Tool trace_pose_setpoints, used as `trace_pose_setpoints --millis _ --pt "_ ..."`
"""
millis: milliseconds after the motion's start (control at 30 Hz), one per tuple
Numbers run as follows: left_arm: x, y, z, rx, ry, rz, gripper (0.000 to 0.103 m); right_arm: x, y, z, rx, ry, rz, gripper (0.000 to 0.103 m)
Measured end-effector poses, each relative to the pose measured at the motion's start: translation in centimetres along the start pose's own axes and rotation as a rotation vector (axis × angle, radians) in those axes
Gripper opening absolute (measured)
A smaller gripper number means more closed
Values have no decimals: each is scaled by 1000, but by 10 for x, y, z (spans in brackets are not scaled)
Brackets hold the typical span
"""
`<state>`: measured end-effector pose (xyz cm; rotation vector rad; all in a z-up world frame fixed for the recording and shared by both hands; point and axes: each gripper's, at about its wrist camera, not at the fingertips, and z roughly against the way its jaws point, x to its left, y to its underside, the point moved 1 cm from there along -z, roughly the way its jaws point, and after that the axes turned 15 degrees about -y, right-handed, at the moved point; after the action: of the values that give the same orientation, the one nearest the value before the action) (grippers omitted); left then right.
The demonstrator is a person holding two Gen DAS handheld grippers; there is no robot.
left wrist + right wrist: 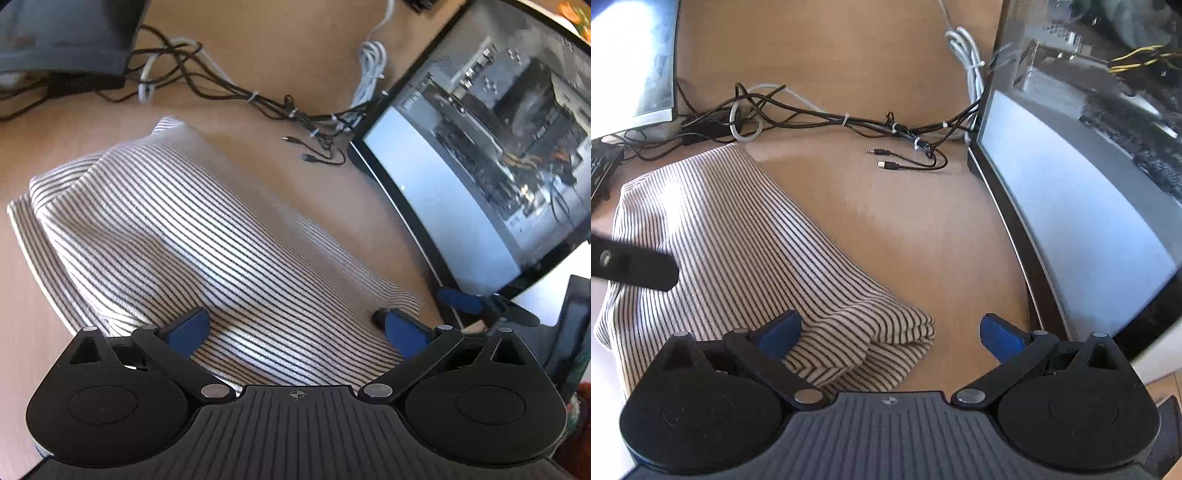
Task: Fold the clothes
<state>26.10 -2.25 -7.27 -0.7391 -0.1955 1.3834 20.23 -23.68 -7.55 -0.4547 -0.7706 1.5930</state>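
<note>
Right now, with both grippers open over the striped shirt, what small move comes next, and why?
Probably lower the right gripper and close it on the shirt's near corner. That bunched corner lies between its open fingers, and the left gripper hangs open too, gripping nothing.

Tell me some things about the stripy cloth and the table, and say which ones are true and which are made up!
1. The striped cloth lies on a wooden table. True.
2. The cloth has big red dots. False: it has thin dark stripes on white.
3. The left hand-held gripper is open. True: its blue fingers stand wide apart above the cloth.
4. The right hand-held gripper is squeezing the cloth. False: it is open, and nothing is pinched.
5. A bundle of black cables lies behind the cloth. True.
6. The computer case lies on top of the cloth. False: it stands beside it, apart.
</note>
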Motion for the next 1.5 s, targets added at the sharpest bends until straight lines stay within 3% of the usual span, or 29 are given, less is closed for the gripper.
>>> trace_pose_setpoints --millis 200,400,567,667,767,867,1133,1233,1367,1500 --pt "4 -4 -5 -42 -36 -73 103 15 24 4 30 -74 -35 103" --pt "1 -11 -10 -53 -68 -127 103 27 26 15 35 -124 -20 103" --pt "-2 -4 19 -79 -169 -133 103 21 17 34 3 -136 16 103" --pt "3 10 39 -112 -192 -187 103 15 21 33 34 -143 19 103" --pt "7 29 44 -100 -251 -226 103 16 32 22 73 -129 57 103" --pt "15 45 44 -80 -331 -246 103 18 37 23 58 -129 85 103" --pt "36 64 54 -47 -398 -143 103 -7 28 14 135 -246 -73 103" --pt "35 63 59 -50 -418 -139 103 -2 18 27 67 -225 -32 103" --pt "30 65 64 -44 -437 -144 103 21 11 35 -5 -193 129 103" --pt "29 67 65 -40 -441 -141 103 34 30 14 94 -178 206 103"
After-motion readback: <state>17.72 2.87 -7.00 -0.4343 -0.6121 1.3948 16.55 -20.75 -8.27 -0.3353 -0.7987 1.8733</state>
